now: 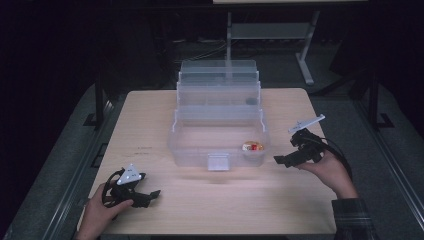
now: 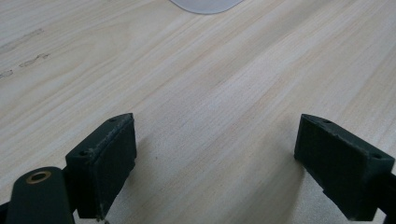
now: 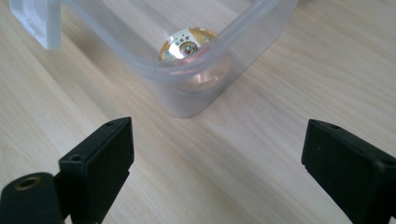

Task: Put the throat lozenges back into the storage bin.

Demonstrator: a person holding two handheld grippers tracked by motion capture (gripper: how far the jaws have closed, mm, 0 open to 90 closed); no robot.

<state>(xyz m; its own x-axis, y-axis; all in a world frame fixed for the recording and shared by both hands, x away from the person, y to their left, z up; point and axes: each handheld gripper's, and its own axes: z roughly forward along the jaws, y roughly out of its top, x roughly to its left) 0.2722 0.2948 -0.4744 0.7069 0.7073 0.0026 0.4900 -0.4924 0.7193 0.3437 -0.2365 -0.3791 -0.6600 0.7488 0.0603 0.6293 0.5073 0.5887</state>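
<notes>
A clear plastic tiered box (image 1: pixel 218 131) stands open in the middle of the wooden table. A small round gold-and-red object (image 1: pixel 252 147) (image 3: pixel 187 44) lies in the front right corner of its bottom tray. My right gripper (image 1: pixel 284 160) (image 3: pixel 217 168) is just right of that corner, low over the table, open with nothing between its jaws. My left gripper (image 1: pixel 150 196) (image 2: pixel 215 163) rests at the table's front left, open, with bare wood between its jaws. A corner of the box (image 2: pixel 205 4) shows at the top of the left gripper view.
The box's front latch tab (image 1: pixel 219 162) (image 3: pixel 39 23) juts toward me. The upper trays (image 1: pixel 218 80) fold back in steps behind the bottom tray. A metal stand (image 1: pixel 305 55) and dark floor lie beyond the table's far edge.
</notes>
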